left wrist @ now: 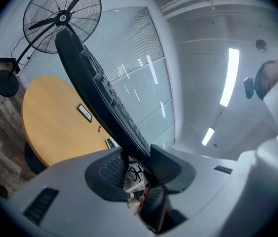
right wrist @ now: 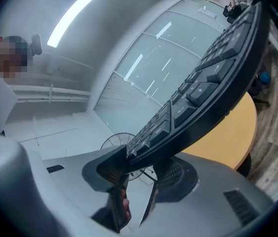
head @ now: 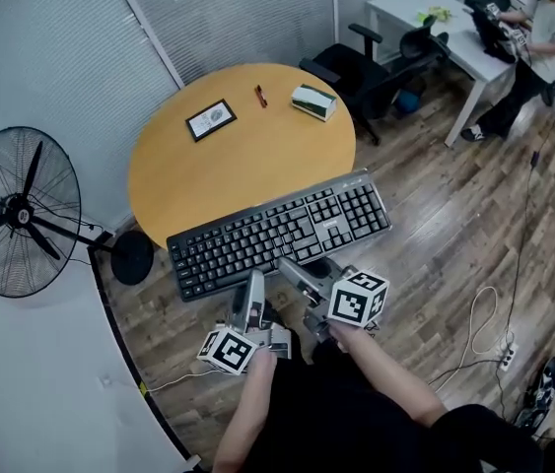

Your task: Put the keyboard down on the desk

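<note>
A black keyboard hangs roughly level over the near edge of the round yellow wooden table, most of it above the floor. My left gripper is shut on the keyboard's near long edge, left of middle. Just right of it on that same edge, my right gripper is also shut. In the left gripper view the keyboard runs edge-on out from between the left gripper's jaws, with the table beyond. Likewise, the right gripper view has the keyboard clamped in the right gripper.
On the table lie a framed picture, a red pen and a small box. A standing fan is at the left, an office chair behind the table. A person sits at a white desk. Cables cross the floor.
</note>
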`<action>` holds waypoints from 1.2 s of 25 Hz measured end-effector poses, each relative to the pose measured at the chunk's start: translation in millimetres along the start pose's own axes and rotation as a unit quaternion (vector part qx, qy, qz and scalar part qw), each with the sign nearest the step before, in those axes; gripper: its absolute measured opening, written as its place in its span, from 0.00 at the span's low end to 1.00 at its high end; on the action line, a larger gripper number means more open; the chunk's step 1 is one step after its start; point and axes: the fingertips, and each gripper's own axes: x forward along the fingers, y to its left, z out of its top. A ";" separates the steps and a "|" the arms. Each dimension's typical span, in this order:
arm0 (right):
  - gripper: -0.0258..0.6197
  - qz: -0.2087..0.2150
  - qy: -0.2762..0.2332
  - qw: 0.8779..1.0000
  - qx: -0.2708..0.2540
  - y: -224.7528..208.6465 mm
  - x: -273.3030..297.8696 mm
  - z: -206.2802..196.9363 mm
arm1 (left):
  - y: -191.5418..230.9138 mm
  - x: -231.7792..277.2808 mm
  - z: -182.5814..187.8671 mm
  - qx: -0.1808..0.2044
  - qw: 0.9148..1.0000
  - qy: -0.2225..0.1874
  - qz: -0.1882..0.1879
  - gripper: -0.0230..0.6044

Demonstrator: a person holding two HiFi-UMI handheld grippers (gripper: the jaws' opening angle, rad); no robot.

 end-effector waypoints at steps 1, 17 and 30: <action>0.31 0.000 0.001 1.000 0.000 -1.0 2.2 -0.8 | 2.4 0.6 0.7 -0.002 1.000 0.000 0.000 0.22; 0.32 -0.029 -0.004 1.000 -0.001 -33.4 92.3 27.0 | 57.0 67.4 58.3 -0.014 1.000 0.019 -0.019 0.22; 0.32 -0.062 -0.030 0.998 -0.014 -68.8 191.4 60.4 | 116.9 145.2 122.3 -0.040 0.997 0.042 -0.048 0.22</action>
